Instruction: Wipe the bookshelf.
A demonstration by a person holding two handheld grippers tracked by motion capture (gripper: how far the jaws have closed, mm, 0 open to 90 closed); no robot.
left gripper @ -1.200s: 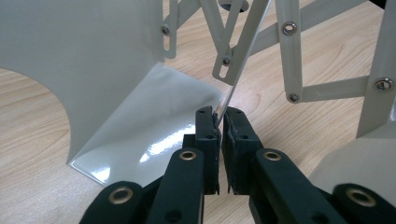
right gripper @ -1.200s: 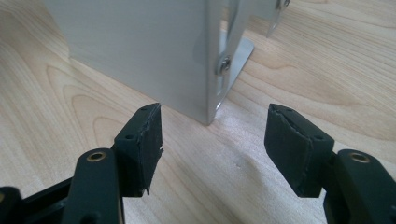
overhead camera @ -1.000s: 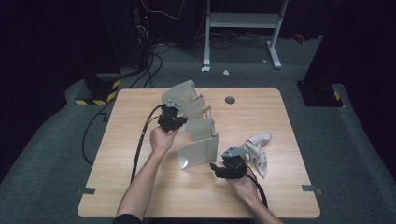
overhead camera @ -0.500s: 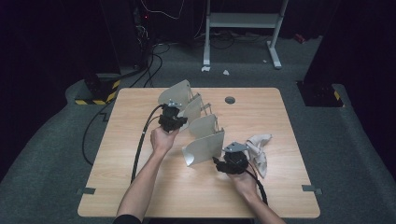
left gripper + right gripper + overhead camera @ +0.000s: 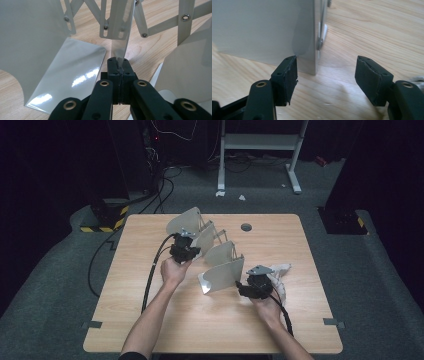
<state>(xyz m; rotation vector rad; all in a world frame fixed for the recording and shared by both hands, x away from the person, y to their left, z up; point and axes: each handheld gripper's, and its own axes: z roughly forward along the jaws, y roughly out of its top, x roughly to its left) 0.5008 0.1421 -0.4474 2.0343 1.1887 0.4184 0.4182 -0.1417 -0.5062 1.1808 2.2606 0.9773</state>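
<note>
Folding rack [image 5: 212, 255] stands mid-table [image 5: 150, 330]: light, stiff thin panels on scissor links, slick, likely to skate. Left gripper [image 5: 119, 65] clenched on a panel edge; right gripper [image 5: 325, 75] released beside the end panel [image 5: 262, 30]. Grip panel edges.

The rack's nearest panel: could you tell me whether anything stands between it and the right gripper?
Nothing visible does. The right gripper is open, with bare table between its pads and the nearest panel of the expanding rack. The crumpled cloth lies to the gripper's other side.
</note>
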